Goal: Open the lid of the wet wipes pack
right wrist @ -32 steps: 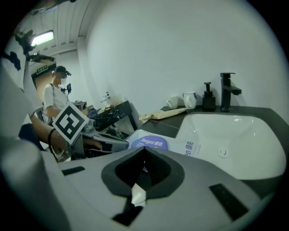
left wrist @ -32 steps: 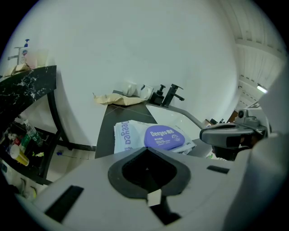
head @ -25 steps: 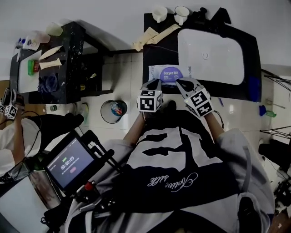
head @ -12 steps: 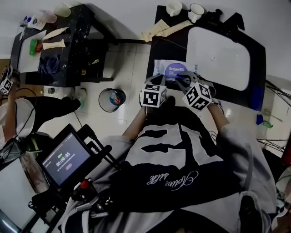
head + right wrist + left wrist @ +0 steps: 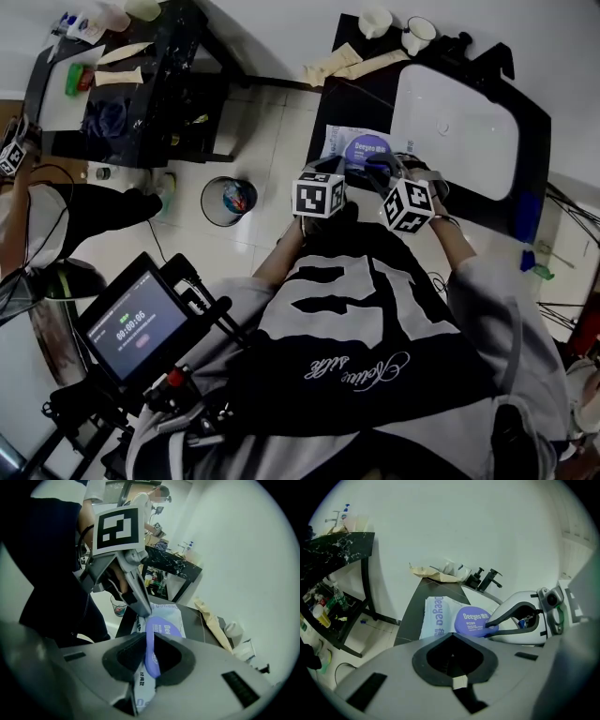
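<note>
**Spotter:** Where's the wipes pack (image 5: 435,616) sitting?

**Operator:** Flat on the dark tabletop (image 5: 412,604), just beside the white sink (image 5: 455,122), with its round purple lid (image 5: 472,620) facing up.

**Spotter:** And your two tools?

**Operator:** My right gripper (image 5: 489,624) comes in from the sink side, and its fingers (image 5: 506,604) are pinching the rim of the lid. In the right gripper view the purple edge runs straight between them. My left gripper (image 5: 144,612) has its fingers (image 5: 133,585) pressed together with nothing between them. The tip is down on the pack right beside the lid, and it looks like it's touching.

**Spotter:** Has the lid popped?

**Operator:** I can't tell yet. I'd call this the start of the lift.

**Spotter:** How will you do it cleanly?

**Operator:** I'd press down with the left so the soft pack doesn't rise with the lid. Then I'd swing the right up in an arc about the hinge rather than tugging straight. The bite on the rim is shallow, so I'd go slowly or it could slip off.
</note>
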Demonstrator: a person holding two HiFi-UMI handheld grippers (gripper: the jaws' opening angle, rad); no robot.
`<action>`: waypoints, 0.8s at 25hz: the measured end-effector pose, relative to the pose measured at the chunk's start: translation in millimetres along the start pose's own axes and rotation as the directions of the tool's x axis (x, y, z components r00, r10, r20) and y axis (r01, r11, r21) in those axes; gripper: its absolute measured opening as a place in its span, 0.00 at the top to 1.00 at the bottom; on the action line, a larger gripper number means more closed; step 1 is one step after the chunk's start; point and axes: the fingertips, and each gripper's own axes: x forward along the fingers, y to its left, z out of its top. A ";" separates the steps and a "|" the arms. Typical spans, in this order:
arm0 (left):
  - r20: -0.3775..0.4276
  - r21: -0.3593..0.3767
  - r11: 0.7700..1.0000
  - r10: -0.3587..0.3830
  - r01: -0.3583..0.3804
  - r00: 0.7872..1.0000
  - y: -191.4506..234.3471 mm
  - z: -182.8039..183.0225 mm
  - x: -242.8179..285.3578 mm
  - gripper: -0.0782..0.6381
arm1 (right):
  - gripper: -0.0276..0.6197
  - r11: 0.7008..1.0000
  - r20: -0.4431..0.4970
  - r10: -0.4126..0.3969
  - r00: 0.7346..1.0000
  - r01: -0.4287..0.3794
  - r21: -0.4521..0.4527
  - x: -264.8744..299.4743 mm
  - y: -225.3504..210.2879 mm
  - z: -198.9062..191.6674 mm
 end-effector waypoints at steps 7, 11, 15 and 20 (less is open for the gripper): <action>0.003 0.007 1.000 0.009 -0.009 1.000 -2.1 0.2 0.7 0.89 | 0.88 1.000 0.005 -0.005 1.000 0.005 -0.026 1.0 1.9 3.6; 0.005 0.011 1.000 0.013 -0.013 1.000 -2.1 0.0 0.3 0.89 | 0.88 1.000 -0.006 0.004 1.000 -0.004 -0.021 5.0 3.4 2.8; 0.008 0.030 0.999 0.015 -0.015 1.000 -2.0 -0.6 0.3 0.89 | 0.88 0.998 -0.026 0.000 1.000 -0.002 -0.057 9.6 4.0 1.5; 0.009 0.188 0.981 0.038 -0.039 0.999 -3.2 -2.7 2.9 0.89 | 0.88 0.999 -0.005 0.025 1.000 -0.025 0.032 14.2 1.0 0.5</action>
